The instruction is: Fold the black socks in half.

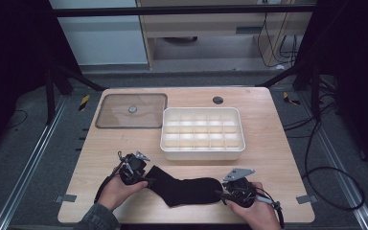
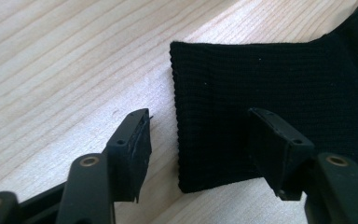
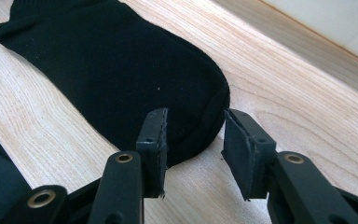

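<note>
Our left gripper (image 2: 196,140) stands half open astride the ribbed cuff of a black sock (image 1: 184,188), pads not pressing; our right gripper (image 3: 193,144) likewise brackets the rounded toe without gripping. The sock lies flat and bent on the desk (image 1: 268,158), near its front edge.

I see a matt black knit sock (image 2: 270,98) on pale, smooth-grained wood table (image 1: 268,158). The tray (image 1: 202,151) looks like smooth cream plastic.

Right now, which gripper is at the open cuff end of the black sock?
The left gripper. Its jaws straddle the sock's ribbed, straight-edged cuff, while the right gripper is at the rounded toe.
</note>
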Available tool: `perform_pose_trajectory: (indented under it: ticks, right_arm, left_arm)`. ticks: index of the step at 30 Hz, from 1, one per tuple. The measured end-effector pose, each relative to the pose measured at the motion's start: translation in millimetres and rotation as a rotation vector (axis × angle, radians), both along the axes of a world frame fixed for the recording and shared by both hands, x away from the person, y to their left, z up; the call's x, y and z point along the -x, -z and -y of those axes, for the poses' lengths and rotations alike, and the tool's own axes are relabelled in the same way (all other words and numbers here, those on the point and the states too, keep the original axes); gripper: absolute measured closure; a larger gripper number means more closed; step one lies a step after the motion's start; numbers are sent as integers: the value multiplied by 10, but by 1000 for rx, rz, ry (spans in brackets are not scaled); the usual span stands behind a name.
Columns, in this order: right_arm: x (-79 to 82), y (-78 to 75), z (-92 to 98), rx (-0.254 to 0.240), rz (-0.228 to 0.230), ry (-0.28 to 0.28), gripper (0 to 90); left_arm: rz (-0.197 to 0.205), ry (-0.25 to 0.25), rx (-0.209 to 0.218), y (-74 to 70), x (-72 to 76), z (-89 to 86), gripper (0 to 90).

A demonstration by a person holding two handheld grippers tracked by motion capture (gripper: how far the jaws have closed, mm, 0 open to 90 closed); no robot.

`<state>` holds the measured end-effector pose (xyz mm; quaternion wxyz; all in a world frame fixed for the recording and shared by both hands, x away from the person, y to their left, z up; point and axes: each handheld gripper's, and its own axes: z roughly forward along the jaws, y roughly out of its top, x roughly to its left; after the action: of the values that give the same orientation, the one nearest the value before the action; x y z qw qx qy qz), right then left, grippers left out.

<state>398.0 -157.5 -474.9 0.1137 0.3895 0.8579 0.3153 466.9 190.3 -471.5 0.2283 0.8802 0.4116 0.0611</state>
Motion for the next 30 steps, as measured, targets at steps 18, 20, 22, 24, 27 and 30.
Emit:
perform_pose_trajectory:
  ticks: [18,20,22,24,27,30]
  right_arm:
    - [-57,7,31,-15,-41,47,515]
    - [-99,7,4,1,-89,55,495]
    - [-135,-30,-27,10,-101,61,493]
    - [-184,-66,-62,14,-129,72,485]
    - [-240,-69,-106,30,-170,99,483]
    - [-292,-44,-135,36,-209,113,504]
  left_arm:
    - [-16,10,-5,19,-9,16,418]
    - [-27,19,-21,5,-17,34,415]
    - [-31,25,-42,-15,-29,55,404]
    - [-37,33,-54,-25,-42,76,404]
    - [-41,33,-59,-31,-58,99,404]
    - [-54,35,-67,-25,-79,108,407]
